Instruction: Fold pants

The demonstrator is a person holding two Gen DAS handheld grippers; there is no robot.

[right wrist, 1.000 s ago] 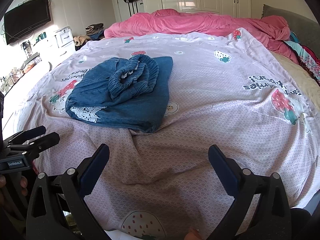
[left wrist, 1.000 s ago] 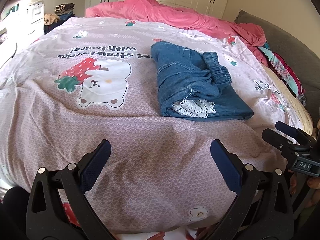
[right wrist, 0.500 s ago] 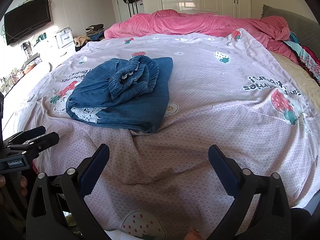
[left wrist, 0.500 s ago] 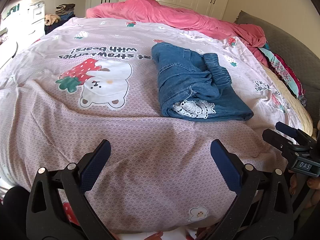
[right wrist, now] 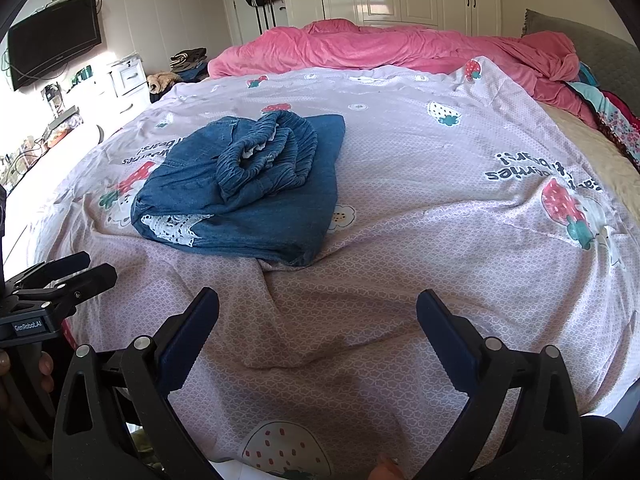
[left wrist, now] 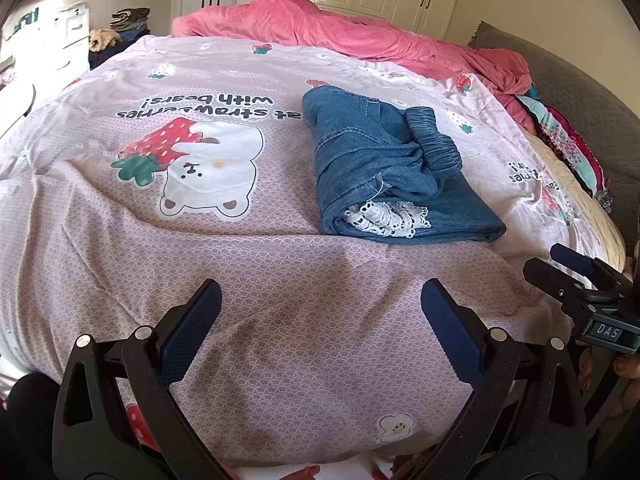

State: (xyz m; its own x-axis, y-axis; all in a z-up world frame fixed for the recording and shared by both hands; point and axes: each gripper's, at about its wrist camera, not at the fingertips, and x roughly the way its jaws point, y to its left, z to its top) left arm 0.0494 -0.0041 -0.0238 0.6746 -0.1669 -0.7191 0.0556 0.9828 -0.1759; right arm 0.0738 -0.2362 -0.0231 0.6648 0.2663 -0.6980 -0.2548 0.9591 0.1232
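Observation:
Blue denim pants point(left wrist: 384, 172) lie folded into a compact bundle on the pink strawberry-print bed cover, white lace trim showing at the near end and the elastic waistband bunched on top. They also show in the right wrist view point(right wrist: 244, 188). My left gripper point(left wrist: 320, 316) is open and empty, held back near the bed's front edge, well short of the pants. My right gripper point(right wrist: 318, 320) is open and empty, also near the front edge. Each gripper shows at the side of the other's view.
The bed cover point(left wrist: 200, 260) spreads wide around the pants. A pink blanket point(left wrist: 340, 36) is heaped at the far end. A grey headboard cushion point(left wrist: 580, 92) and patterned fabric lie on the right. Drawers and a TV point(right wrist: 52, 40) stand on the left.

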